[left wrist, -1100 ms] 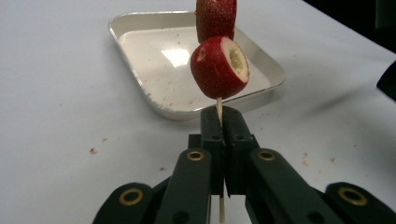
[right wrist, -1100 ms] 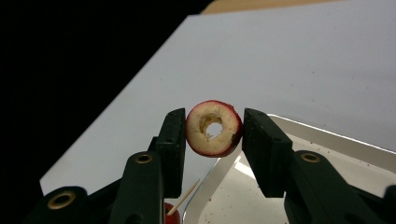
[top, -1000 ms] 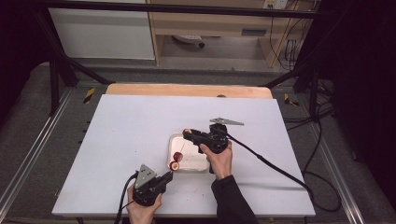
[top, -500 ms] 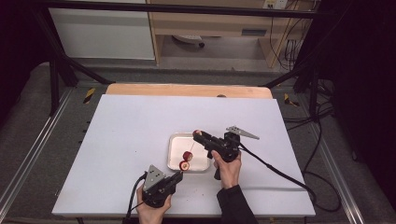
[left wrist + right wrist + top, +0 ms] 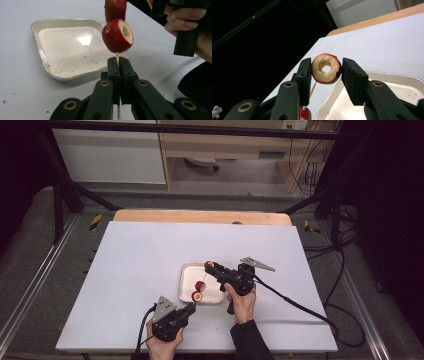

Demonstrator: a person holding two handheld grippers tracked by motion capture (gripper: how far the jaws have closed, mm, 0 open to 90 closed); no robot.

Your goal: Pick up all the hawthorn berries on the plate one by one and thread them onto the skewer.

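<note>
White tabletop with a wooden strip along its far edge fills the high view, and a pale tray sits near its middle; over the tray's near side, the left gripper holds a skewer rising up and away, with two red fruit pieces already on it, while the right gripper carries a third piece at the stick's far tip. So the threading looks about two pieces done, with this one still to slide on; the tray holds no more fruit. In the left gripper view, the jaws are clamped tight on the thin wooden stick, and the nearest piece is red-skinned, with a pale cut face and a hollowed core. In the right gripper view, the pads pinch a ring-shaped piece, pale flesh around a clean centre hole, just above the skewer's tip.
</note>
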